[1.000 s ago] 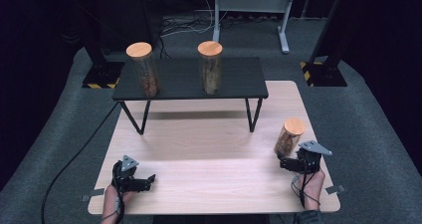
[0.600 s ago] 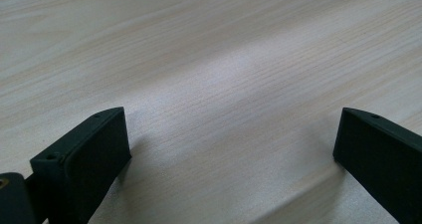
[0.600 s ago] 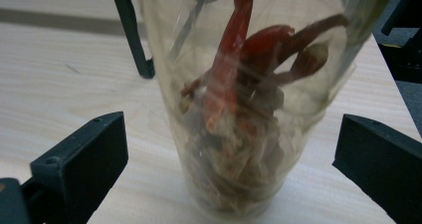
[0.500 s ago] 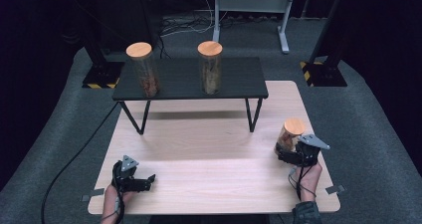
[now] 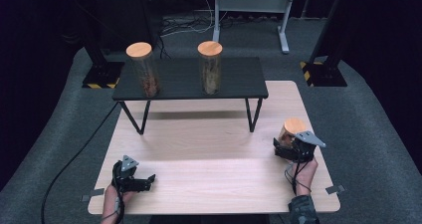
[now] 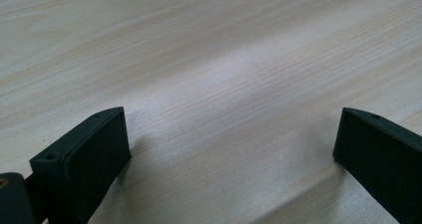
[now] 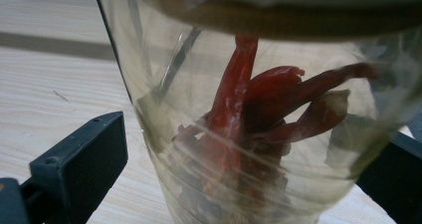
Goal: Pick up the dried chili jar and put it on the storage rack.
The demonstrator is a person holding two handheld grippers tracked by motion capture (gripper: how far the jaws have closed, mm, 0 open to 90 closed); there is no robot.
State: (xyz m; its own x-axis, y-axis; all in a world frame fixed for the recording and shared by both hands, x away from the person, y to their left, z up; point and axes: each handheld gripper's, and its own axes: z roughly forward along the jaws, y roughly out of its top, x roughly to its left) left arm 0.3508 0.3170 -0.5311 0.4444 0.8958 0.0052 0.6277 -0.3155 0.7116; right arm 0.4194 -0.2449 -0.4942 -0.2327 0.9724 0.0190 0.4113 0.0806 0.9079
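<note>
A clear glass jar point(image 5: 292, 129) with a wooden lid stands on the pale wooden table point(image 5: 209, 134) near its right edge. In the right gripper view the jar point(image 7: 259, 134) holds red dried chillies and sits between the jaws. My right gripper point(image 5: 284, 145) is open around the jar's lower body, and its left jaw stands a little clear of the glass. Two similar lidded jars, one at the left point(image 5: 143, 69) and one at the right point(image 5: 211, 67), stand on a black shelf point(image 5: 189, 84). My left gripper point(image 5: 148, 180) rests open near the table's front left, with bare wood between its jaws point(image 6: 229, 154).
The black shelf stands on thin legs point(image 5: 253, 114) across the back of the table. A black cable point(image 5: 69, 159) runs over the grey floor at the left. Stand feet with yellow-black tape point(image 5: 321, 77) sit behind the table.
My right gripper has moved forward up to the jar, which now sits between its jaws. The left gripper has stayed put.
</note>
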